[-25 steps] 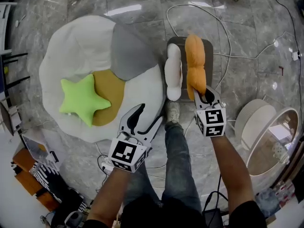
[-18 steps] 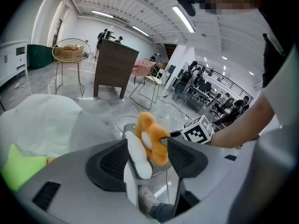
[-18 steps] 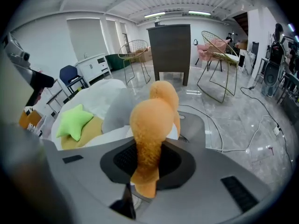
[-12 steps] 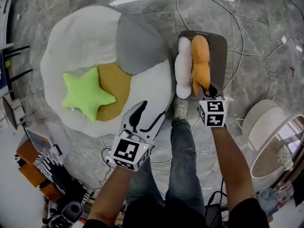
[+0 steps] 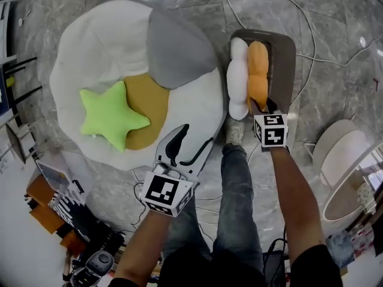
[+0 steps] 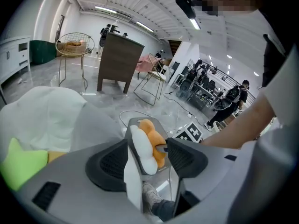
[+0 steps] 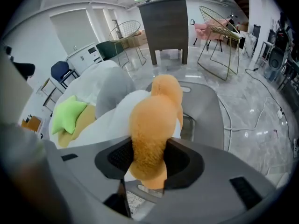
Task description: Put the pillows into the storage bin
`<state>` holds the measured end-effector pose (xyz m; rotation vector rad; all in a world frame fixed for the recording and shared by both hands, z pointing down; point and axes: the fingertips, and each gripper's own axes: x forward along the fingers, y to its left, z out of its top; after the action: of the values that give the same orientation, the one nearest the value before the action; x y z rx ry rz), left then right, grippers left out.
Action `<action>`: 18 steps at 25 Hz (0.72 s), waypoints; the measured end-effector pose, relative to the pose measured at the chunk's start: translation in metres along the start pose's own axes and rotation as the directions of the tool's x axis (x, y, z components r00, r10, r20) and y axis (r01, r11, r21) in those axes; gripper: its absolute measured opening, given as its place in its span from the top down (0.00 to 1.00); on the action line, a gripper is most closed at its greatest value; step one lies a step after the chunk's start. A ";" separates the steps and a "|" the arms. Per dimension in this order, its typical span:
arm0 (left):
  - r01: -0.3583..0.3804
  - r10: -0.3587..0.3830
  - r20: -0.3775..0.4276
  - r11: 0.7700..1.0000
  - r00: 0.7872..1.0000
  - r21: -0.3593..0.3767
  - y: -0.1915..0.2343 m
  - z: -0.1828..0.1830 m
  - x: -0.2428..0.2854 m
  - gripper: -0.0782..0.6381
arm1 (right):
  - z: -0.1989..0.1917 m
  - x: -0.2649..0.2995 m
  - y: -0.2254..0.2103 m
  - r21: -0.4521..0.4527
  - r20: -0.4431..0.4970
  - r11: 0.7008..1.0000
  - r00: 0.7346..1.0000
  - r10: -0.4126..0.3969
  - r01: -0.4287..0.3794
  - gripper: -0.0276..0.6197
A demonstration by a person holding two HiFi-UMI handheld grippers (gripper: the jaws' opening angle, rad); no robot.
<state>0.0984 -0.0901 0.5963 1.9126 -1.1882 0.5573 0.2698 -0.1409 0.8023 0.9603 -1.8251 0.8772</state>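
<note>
A grey storage bin (image 5: pixel 286 64) stands on the floor at the upper right. A white pillow (image 5: pixel 237 82) and an orange pillow (image 5: pixel 258 70) lie side by side in it. My right gripper (image 5: pixel 261 104) points down at the bin's near end. Its jaws have just been opening, and its pads still pinch the orange pillow (image 7: pixel 154 120). My left gripper (image 5: pixel 194 139) hangs open and empty over the near edge of a big white cushion (image 5: pixel 102 46). On that cushion lie a green star pillow (image 5: pixel 111 115), a yellow pillow (image 5: pixel 146 109) and a grey pillow (image 5: pixel 176 49).
White cables (image 5: pixel 311 28) run over the marble floor behind and right of the bin. The person's leg and shoe (image 5: pixel 234 133) stand between cushion and bin. A round white stool (image 5: pixel 338 154) is at the right. Boxes and clutter (image 5: pixel 54 205) fill the lower left.
My right gripper has gone down with the orange pillow, which now lies lower in the bin next to the white one. The left gripper has sunk a little.
</note>
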 end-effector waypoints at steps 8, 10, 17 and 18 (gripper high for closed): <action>-0.014 0.014 -0.008 1.000 1.000 -0.016 0.010 -0.010 -0.007 0.50 | -0.013 0.005 -0.006 0.032 -0.066 0.999 0.997 -0.041 0.044 0.56; -0.015 0.014 -0.005 1.000 1.000 -0.017 0.011 -0.010 -0.009 0.50 | -0.015 0.001 -0.007 0.023 -0.070 0.998 0.996 -0.058 0.059 0.54; -0.017 0.018 0.015 1.000 1.000 -0.020 0.011 -0.012 -0.015 0.50 | -0.009 -0.021 0.004 -0.011 -0.010 0.997 0.997 -0.073 0.072 0.54; -0.016 0.017 0.017 1.000 1.000 -0.019 0.010 -0.012 -0.015 0.50 | -0.007 -0.025 0.004 -0.012 0.005 0.997 0.997 -0.074 0.074 0.54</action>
<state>0.0828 -0.0749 0.5967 1.8972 -1.2173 0.5373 0.2764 -0.1266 0.7815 1.0162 -1.7851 0.8185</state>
